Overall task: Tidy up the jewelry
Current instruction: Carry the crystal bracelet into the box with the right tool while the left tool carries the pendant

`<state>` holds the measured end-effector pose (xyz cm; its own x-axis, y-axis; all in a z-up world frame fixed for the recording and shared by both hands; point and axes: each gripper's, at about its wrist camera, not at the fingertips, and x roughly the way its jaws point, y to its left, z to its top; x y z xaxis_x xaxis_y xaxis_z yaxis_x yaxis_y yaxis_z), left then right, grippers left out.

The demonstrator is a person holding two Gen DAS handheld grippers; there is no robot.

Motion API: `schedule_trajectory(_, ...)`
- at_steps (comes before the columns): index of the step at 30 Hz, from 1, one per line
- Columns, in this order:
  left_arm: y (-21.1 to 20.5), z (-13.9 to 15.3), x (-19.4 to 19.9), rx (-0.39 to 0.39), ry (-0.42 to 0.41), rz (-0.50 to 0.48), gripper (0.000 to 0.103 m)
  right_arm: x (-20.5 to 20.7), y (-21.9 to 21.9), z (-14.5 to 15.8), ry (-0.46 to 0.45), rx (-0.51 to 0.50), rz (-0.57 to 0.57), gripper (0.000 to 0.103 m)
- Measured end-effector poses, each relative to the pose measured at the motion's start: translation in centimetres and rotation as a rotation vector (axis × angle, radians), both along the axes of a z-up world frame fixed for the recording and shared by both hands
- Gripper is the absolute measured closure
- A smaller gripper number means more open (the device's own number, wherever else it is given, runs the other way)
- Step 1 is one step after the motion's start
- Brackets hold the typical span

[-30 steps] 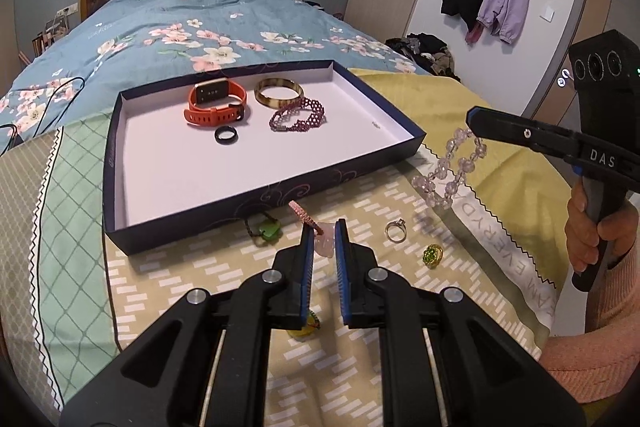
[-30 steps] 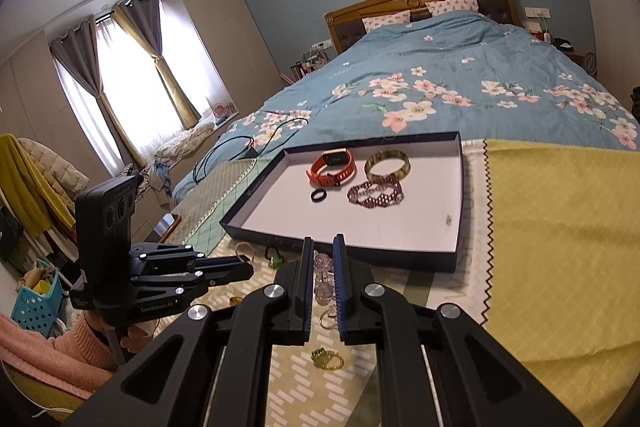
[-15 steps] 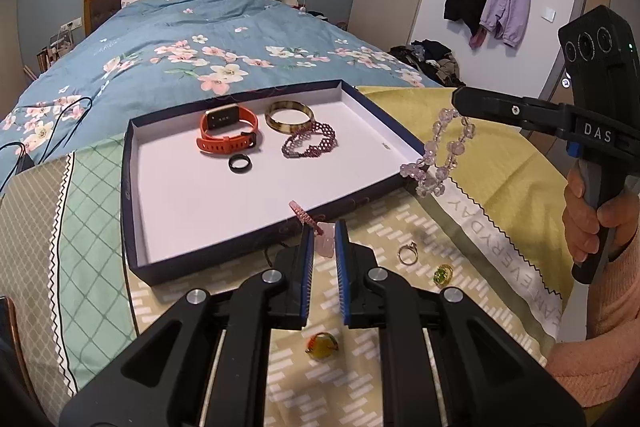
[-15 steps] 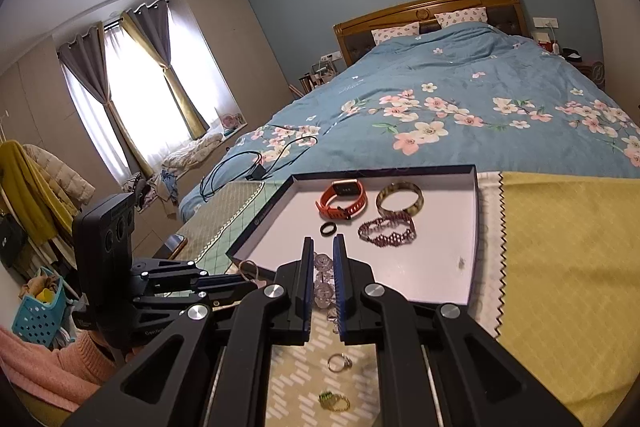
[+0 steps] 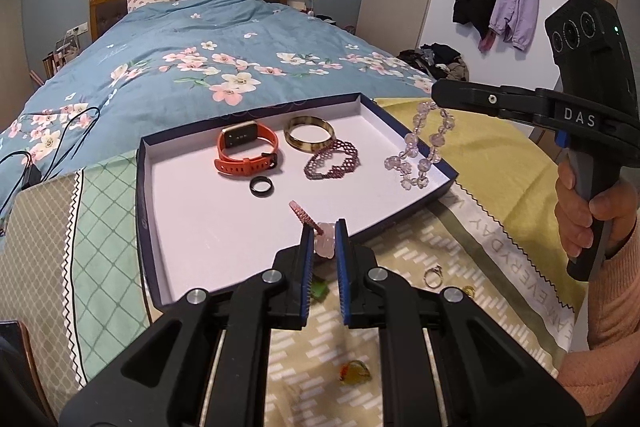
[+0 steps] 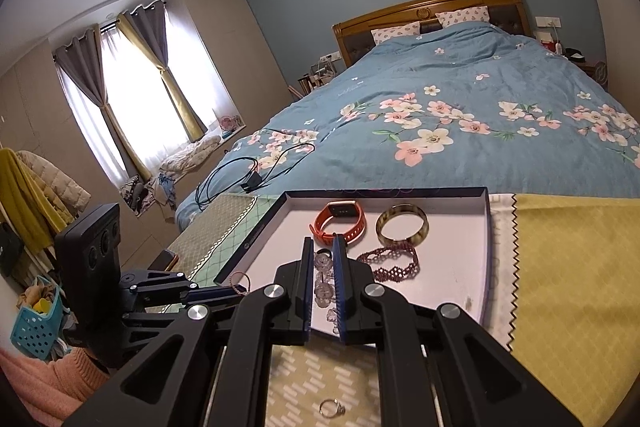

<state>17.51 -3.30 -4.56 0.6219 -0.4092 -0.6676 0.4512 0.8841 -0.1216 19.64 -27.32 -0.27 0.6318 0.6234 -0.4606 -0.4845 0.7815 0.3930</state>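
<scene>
Left wrist view: the left gripper [image 5: 323,233] is pitched down toward the near edge of the tray [image 5: 148,227], jaws clamped on a pink stone pendant [image 5: 325,245] whose braided pink cord [image 5: 302,213] sticks out up and left over the tray floor. The right gripper [image 5: 440,95] is seen side-on at upper right, held roughly level by a hand [image 5: 584,215] wrapped around its grip, a pink sleeve [image 5: 608,307] below it. Its jaws are closed on a clear bead bracelet [image 5: 420,151], which hangs down over the tray's right corner. In the tray lie an orange smartwatch [image 5: 246,149], a horn bangle [image 5: 309,138], a dark red beaded bracelet [image 5: 332,159] and a black ring [image 5: 261,185]. On the patterned cloth [image 5: 400,347] outside the tray: a silver ring [image 5: 433,275], a green piece [image 5: 319,290] partly hidden behind the left fingers, an amber ring [image 5: 355,373].

Right wrist view: the right gripper [image 6: 322,261] is tilted slightly down over the tray's near edge, jaws clamped on the bead bracelet [image 6: 323,281], which dangles between the fingers. The left gripper [image 6: 236,291] is seen at lower left, pointing toward the tray's near left corner, the pink cord [image 6: 240,281] looped at its tip. The silver ring [image 6: 331,407] lies on the cloth below.
</scene>
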Motion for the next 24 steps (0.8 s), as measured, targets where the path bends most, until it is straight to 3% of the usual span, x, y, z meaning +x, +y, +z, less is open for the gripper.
schedule_trajectory(24,-0.6,-1.7,4.4,0.064,0.038,0.024,0.092,4.8,2.7,-2.2,0.079,-0.014,0.010,0.095)
